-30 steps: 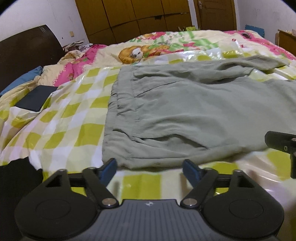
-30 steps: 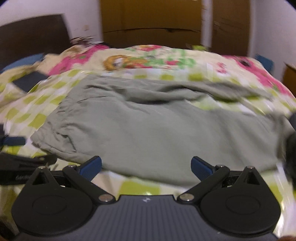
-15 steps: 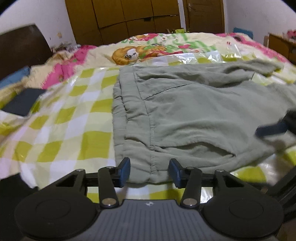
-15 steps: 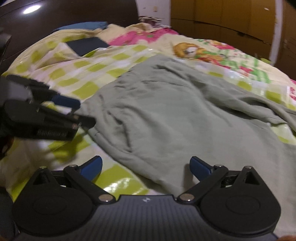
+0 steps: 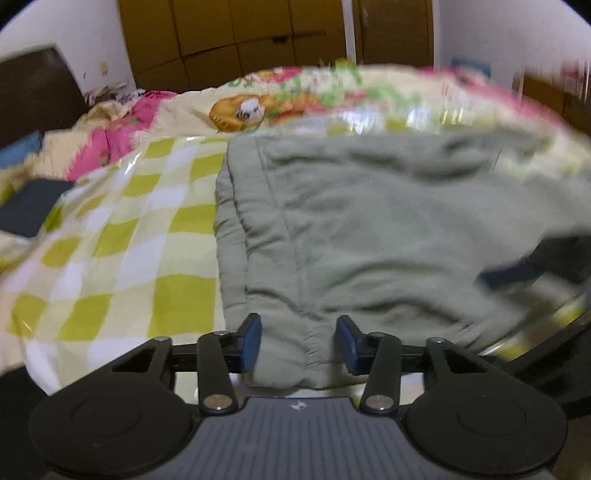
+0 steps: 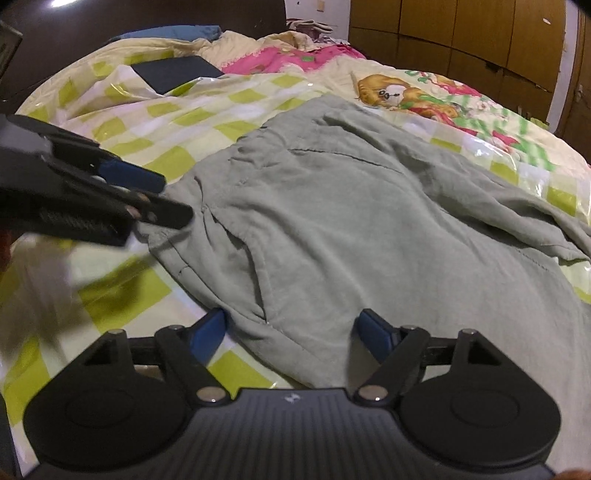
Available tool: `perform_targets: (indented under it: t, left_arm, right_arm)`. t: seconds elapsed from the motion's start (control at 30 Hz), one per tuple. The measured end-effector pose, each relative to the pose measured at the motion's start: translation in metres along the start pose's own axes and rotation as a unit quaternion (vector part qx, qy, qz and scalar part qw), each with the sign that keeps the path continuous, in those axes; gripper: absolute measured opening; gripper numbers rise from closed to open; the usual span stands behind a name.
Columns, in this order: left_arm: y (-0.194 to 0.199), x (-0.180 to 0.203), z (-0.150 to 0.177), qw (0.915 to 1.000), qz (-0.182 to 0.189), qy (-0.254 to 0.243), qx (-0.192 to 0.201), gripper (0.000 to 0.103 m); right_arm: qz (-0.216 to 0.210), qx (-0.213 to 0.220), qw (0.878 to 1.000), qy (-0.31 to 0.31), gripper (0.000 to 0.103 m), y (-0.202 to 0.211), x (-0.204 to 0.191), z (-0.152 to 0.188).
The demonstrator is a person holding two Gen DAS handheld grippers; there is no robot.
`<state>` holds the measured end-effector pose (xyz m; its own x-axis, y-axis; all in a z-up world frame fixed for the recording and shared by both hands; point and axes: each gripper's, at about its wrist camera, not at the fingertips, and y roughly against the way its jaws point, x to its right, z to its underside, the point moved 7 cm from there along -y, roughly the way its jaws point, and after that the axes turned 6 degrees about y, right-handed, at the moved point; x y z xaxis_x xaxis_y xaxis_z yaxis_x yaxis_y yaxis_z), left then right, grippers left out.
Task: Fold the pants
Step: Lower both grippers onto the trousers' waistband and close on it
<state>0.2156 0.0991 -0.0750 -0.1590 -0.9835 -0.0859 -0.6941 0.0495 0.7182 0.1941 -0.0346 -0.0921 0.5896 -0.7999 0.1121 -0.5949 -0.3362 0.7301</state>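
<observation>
Pants (image 6: 369, 229): grey-green, spread flat and rumpled on the bed; waistband toward the checked side, legs trailing off to the right.

Bed (image 5: 122, 258): covered by a yellow-green and white checked sheet with a glossy surface; beyond it a cartoon-print quilt (image 6: 424, 96) with pink patches.

Left tongs (image 5: 298, 343): at the near waistband corner of the pants. Blue pads (image 5: 251, 341) stand either side of a raised fold of the waistband, with a gap left on each side; parted, not clamped on the cloth. From the right wrist camera the same tongs (image 6: 162, 199) reach in from the left, tips at the waistband edge.

Right tongs (image 6: 291, 336): parted wide, straddling the near edge of the pants lower down, cloth lying between the pads (image 6: 375, 334) without being pinched.

Dark flat item (image 6: 177, 72): lies on the sheet near the head of the bed, well apart from the pants.

Wooden wardrobe (image 5: 236, 33): brown panels behind the bed.
</observation>
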Motion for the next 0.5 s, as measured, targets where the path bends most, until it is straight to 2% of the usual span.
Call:
perform_targets:
  t: [0.03, 0.07, 0.1, 0.13, 0.17, 0.2, 0.27, 0.3, 0.33, 0.5]
  left_arm:
    - [-0.009, -0.001, 0.004, 0.9995, -0.027, -0.015, -0.007, 0.068]
    - [-0.013, -0.002, 0.006, 0.9993, -0.031, -0.020, -0.006, 0.073]
    - [-0.015, -0.004, 0.007, 0.9995, -0.027, -0.017, -0.005, 0.073]
    - [-0.015, -0.006, 0.007, 0.9997, -0.021, -0.008, -0.010, 0.070]
    - [-0.015, -0.007, 0.007, 0.9998, -0.012, 0.002, -0.015, 0.061]
    - [-0.015, -0.007, 0.007, 0.9998, -0.001, 0.006, -0.019, 0.056]
    - [-0.014, -0.006, 0.008, 0.9997, -0.004, -0.011, -0.019, 0.049]
    - [-0.013, -0.008, 0.009, 0.9997, -0.004, -0.015, -0.020, 0.046]
    - [-0.012, -0.012, 0.010, 0.9997, -0.006, -0.013, -0.022, 0.039]
    - [-0.002, -0.039, 0.015, 0.9994, 0.005, 0.016, -0.031, 0.037]
  right_arm:
    - [-0.001, 0.000, 1.000, -0.001, 0.080, 0.001, 0.000, 0.000]
    - [-0.002, 0.000, 1.000, 0.002, 0.080, 0.002, 0.000, 0.000]
    - [-0.001, -0.001, 1.000, 0.007, 0.080, 0.001, -0.001, 0.001]
    - [-0.001, -0.003, 1.000, 0.009, 0.081, -0.001, -0.001, 0.002]
    - [-0.002, -0.007, 1.000, 0.005, 0.081, -0.004, 0.000, 0.001]
    - [-0.003, -0.011, 1.000, -0.002, 0.080, -0.007, 0.000, 0.001]
    - [-0.006, -0.019, 1.000, -0.018, 0.077, -0.010, -0.001, -0.002]
    - [-0.007, -0.021, 1.000, -0.022, 0.072, -0.011, -0.003, -0.004]
    - [-0.007, -0.022, 1.000, -0.020, 0.066, -0.011, -0.006, -0.005]
    - [-0.040, -0.024, 0.999, -0.020, 0.044, -0.016, -0.034, -0.017]
